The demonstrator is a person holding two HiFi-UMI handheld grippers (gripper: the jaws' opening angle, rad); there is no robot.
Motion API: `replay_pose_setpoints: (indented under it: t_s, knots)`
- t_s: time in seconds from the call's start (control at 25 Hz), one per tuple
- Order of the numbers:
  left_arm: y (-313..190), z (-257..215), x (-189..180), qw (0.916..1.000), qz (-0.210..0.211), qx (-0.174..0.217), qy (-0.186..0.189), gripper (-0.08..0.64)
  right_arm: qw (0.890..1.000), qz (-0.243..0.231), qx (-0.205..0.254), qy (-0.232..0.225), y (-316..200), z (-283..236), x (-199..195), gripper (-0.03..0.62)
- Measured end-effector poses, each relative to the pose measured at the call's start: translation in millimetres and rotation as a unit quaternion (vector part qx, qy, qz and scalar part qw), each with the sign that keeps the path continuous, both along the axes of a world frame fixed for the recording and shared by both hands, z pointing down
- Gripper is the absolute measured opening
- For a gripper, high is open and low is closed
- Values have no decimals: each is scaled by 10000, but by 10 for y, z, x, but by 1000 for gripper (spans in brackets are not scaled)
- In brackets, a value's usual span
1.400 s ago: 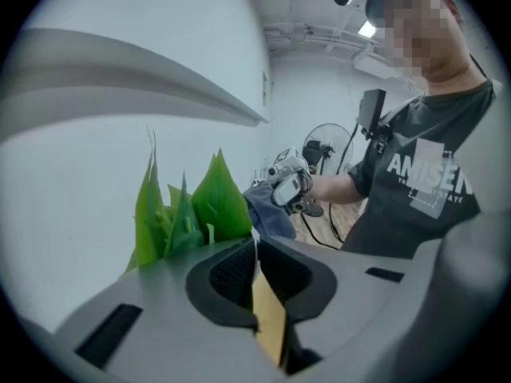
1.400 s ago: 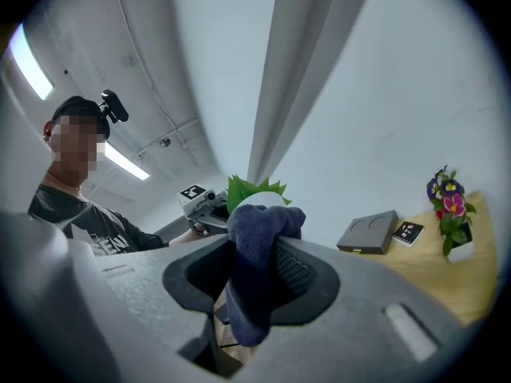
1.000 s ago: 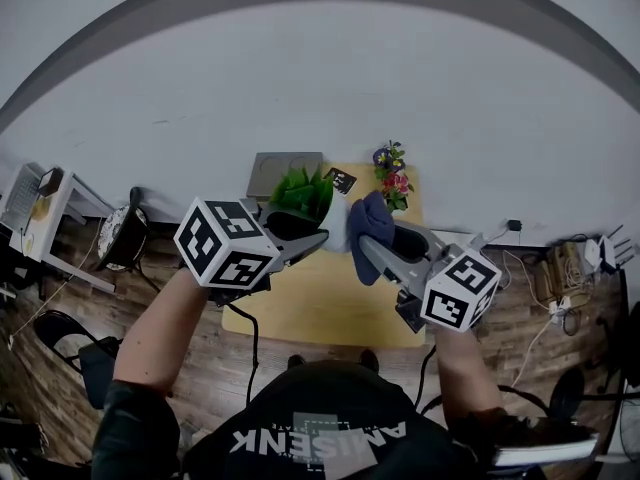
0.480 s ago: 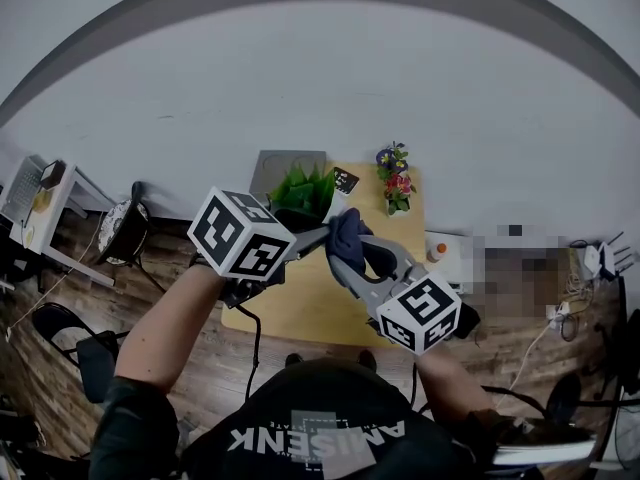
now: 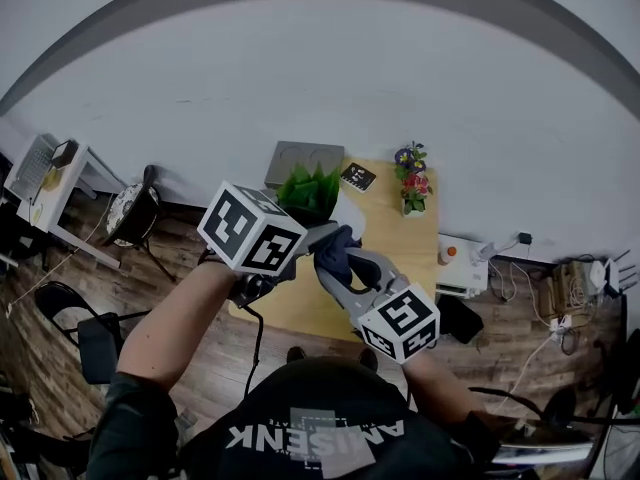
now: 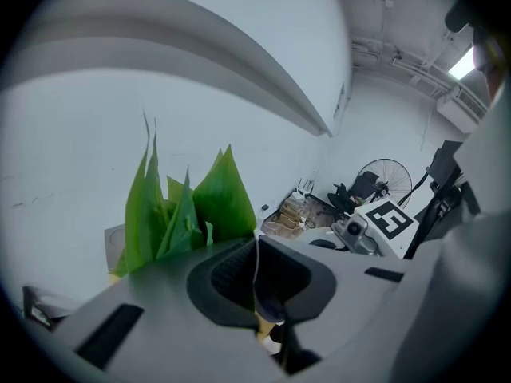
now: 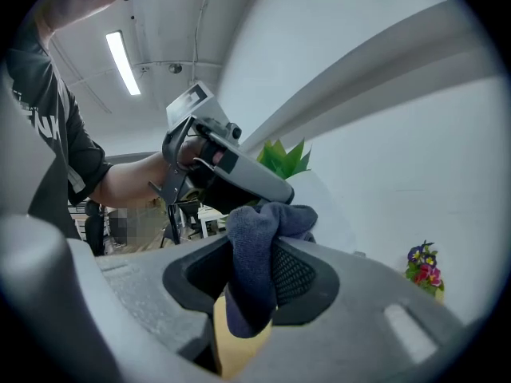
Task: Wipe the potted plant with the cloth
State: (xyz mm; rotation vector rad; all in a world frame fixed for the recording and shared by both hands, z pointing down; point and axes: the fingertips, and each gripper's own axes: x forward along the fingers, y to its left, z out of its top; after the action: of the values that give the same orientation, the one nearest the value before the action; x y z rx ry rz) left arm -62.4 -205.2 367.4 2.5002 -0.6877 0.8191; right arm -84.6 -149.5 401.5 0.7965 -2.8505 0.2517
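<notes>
White wall [image 5: 320,88] | fan [image 6: 382,183]: left gripper view only | right claw [image 7: 255,274] clamps cloth [image 7: 254,238]

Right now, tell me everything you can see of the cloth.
The cloth is a dark blue, soft, terry-looking fabric, bunched into a thick fold. The right gripper is shut on it: its jaws pinch the middle, a rounded wad bulges out ahead of them and a short tail hangs below. It is held in the air over the wooden table, right beside the potted plant; whether it touches the pot I cannot tell.
</notes>
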Motion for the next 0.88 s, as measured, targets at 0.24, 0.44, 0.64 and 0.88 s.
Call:
replay_pose_setpoints:
  t_s: [0.24, 0.44, 0.64, 0.88]
  knots:
    - [58, 51, -44, 10000, -35, -24, 28, 11, 9990, -375, -121, 201, 95, 153, -228, 130]
    - [28, 92, -227, 9999, -142, 42, -57, 12, 9990, -380, -165, 146, 129, 140, -190, 132]
    - [-39, 203, -434, 9991, -209, 153, -323, 12, 9998, -98, -173, -12, 49, 29, 59, 132]
    - [-15, 547, -489, 9927, 74, 387, -1143, 14, 9987, 478, -188, -47, -105, -26, 498, 132]
